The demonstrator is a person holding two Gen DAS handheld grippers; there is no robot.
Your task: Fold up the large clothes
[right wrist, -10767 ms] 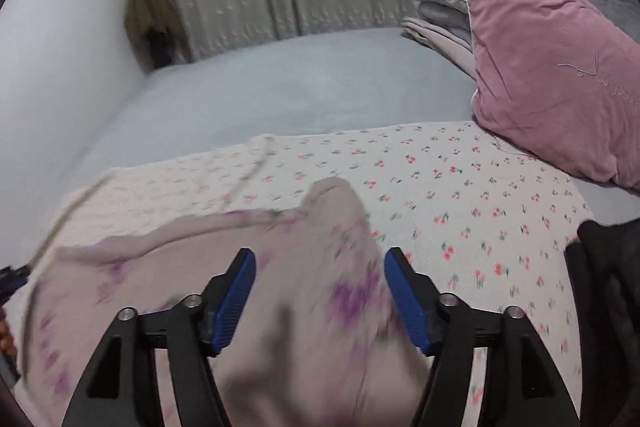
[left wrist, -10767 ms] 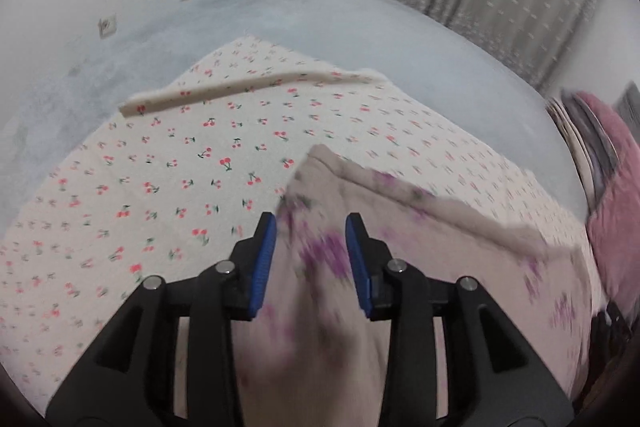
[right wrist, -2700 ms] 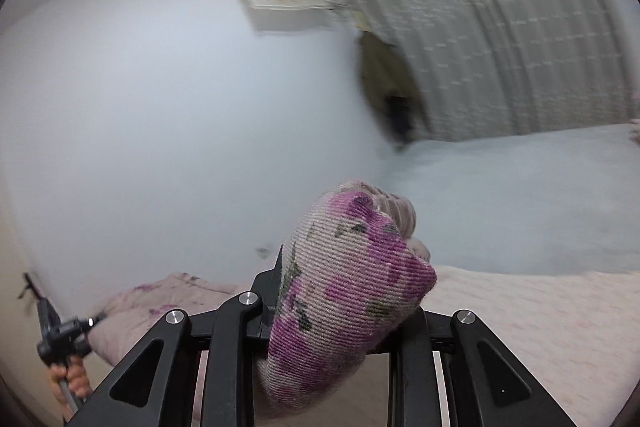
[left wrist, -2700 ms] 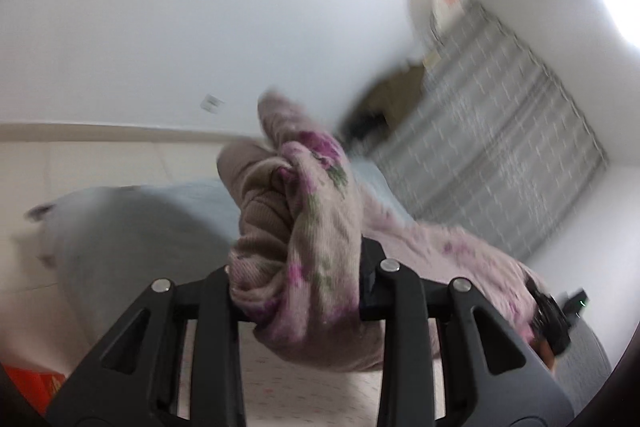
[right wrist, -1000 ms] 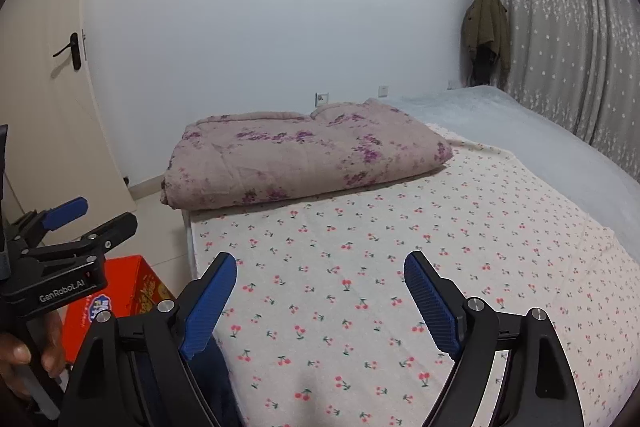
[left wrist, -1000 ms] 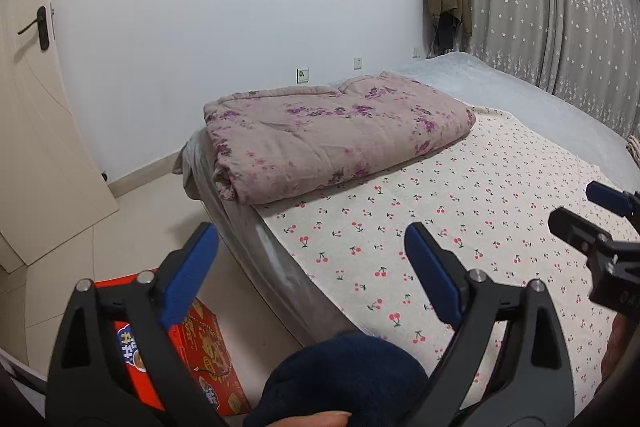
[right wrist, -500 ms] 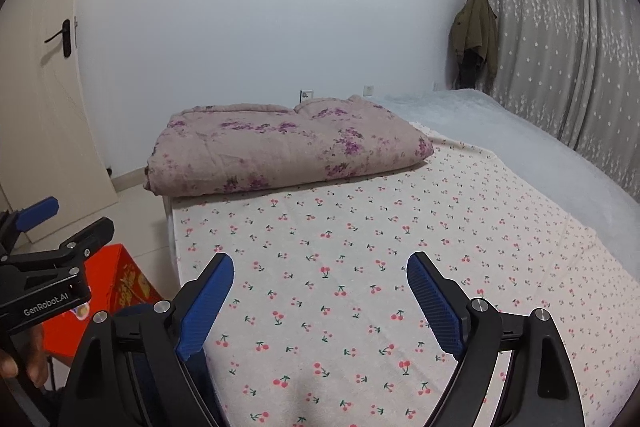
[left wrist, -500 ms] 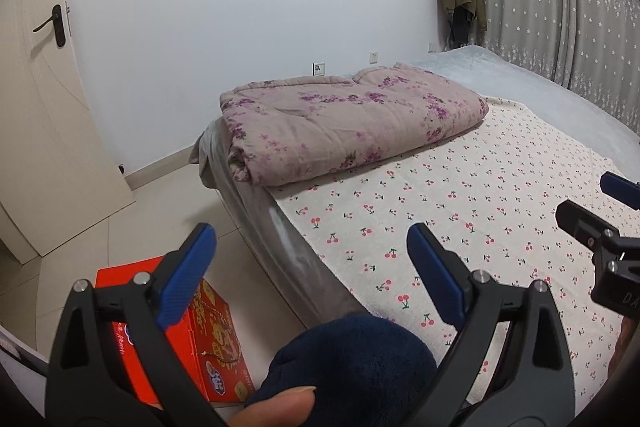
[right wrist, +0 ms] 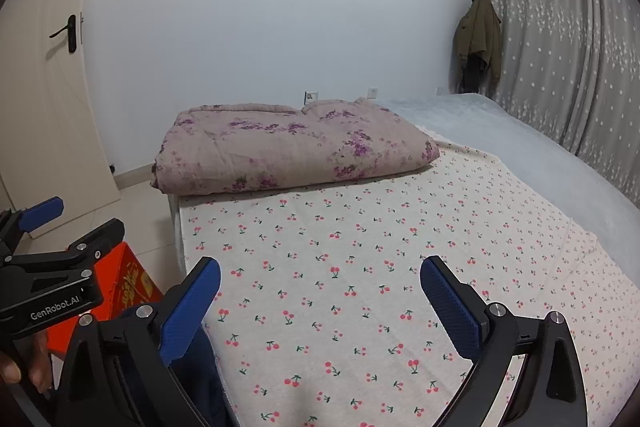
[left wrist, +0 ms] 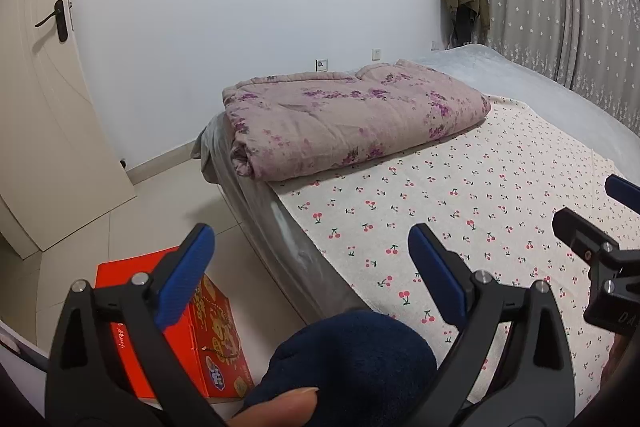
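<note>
A bed (right wrist: 520,155) fills most of both views and serves as the landmark. A grey cover is spread on its far side, and a cream sheet (right wrist: 360,247) printed with red cherries is laid over its near part.

A pink quilt (right wrist: 288,147) with purple flowers is seen folded into a thick rectangle. It lies at the bed's far left corner, resting partly on the sheet, with one rolled edge reaching the bed's left side.

Behind the bed a white wall is seen. Grey curtains (right wrist: 560,47) with small white stars hang to the right of the bed, and a green jacket (right wrist: 478,39) is hung in the corner beside them. A cream door (left wrist: 48,99) with a dark handle stands left of the bed.

On the tiled floor left of the bed, an orange box (left wrist: 200,327) is set. A dark blue garment (left wrist: 352,351) is seen at the bed's near edge.

The right gripper (right wrist: 320,307) is held above the sheet, its blue-padded jaws opening wide with nothing between them. The left gripper (left wrist: 312,279) is held over the bed's near left edge, jaws spread apart and empty. Part of a hand (right wrist: 24,359) is seen on its handle.
</note>
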